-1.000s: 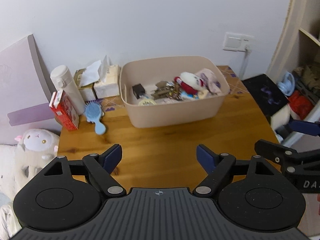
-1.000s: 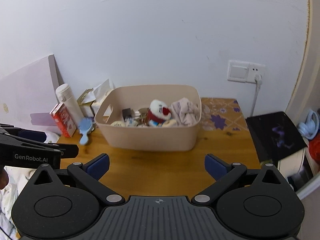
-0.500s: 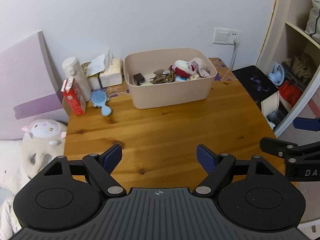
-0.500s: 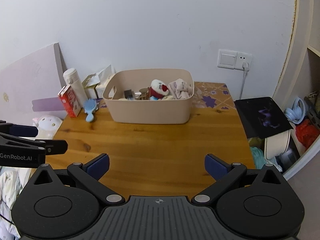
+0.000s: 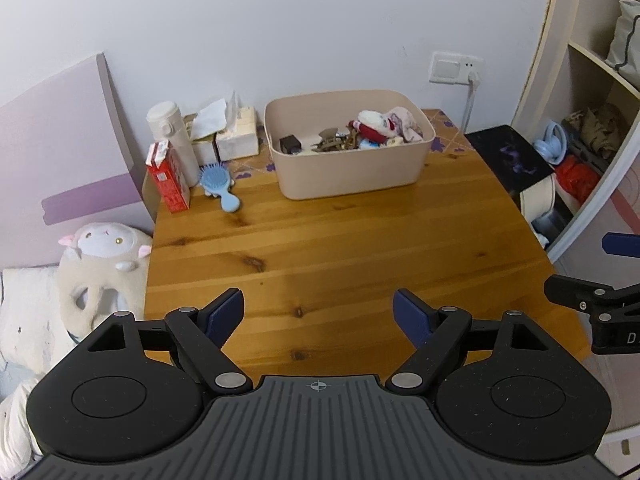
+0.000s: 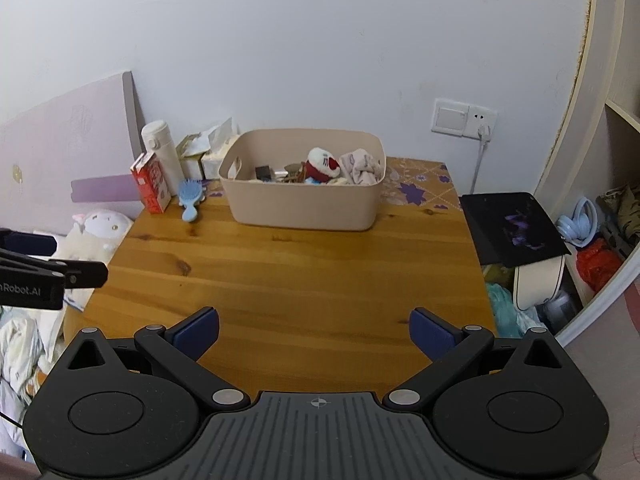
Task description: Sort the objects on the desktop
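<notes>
A beige bin (image 5: 352,176) (image 6: 304,204) stands at the back of the wooden table (image 5: 340,248) (image 6: 288,276) and holds a red-and-white plush, a pink cloth and several small items. A blue hairbrush (image 5: 219,186) (image 6: 189,199), a red carton (image 5: 170,178) (image 6: 152,184), a white bottle (image 5: 172,136) (image 6: 162,156) and tissue boxes (image 5: 236,136) sit at the back left. My left gripper (image 5: 319,312) and my right gripper (image 6: 315,330) are both open and empty, over the table's near edge, far from the bin.
A plush sheep (image 5: 100,256) lies left of the table. A black pad (image 6: 514,224) and a shelf with clutter (image 5: 592,136) are on the right. A wall socket with a cable (image 6: 478,128) is behind the table.
Both grippers have pulled back and up from the bin, so the whole table now shows. Both stay open and empty.
</notes>
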Available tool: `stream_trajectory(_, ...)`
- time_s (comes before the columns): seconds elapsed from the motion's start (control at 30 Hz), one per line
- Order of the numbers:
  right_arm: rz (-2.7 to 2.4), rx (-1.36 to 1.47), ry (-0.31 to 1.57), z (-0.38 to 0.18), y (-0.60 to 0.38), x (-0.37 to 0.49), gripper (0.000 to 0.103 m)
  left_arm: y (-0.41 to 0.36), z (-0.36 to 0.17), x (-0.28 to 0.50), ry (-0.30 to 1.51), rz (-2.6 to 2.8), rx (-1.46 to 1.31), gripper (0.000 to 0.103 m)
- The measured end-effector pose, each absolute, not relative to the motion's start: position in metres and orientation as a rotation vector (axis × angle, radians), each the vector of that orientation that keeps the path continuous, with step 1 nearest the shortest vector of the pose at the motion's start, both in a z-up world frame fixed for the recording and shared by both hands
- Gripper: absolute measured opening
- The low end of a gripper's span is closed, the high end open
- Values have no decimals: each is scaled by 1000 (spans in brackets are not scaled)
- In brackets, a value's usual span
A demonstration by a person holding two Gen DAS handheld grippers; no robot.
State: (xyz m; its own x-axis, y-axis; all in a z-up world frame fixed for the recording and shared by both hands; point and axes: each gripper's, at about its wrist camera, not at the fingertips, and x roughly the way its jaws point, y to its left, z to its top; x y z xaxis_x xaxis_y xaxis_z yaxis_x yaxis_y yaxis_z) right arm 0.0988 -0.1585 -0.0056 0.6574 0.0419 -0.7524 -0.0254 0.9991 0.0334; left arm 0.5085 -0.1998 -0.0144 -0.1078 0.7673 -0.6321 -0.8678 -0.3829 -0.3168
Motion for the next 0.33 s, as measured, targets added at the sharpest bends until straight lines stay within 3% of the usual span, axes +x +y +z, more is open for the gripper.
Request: stream_trajectory(0.33, 11, 30, 899, -15, -170, 98, 103, -194, -14, 510, 171, 1740, -906, 83)
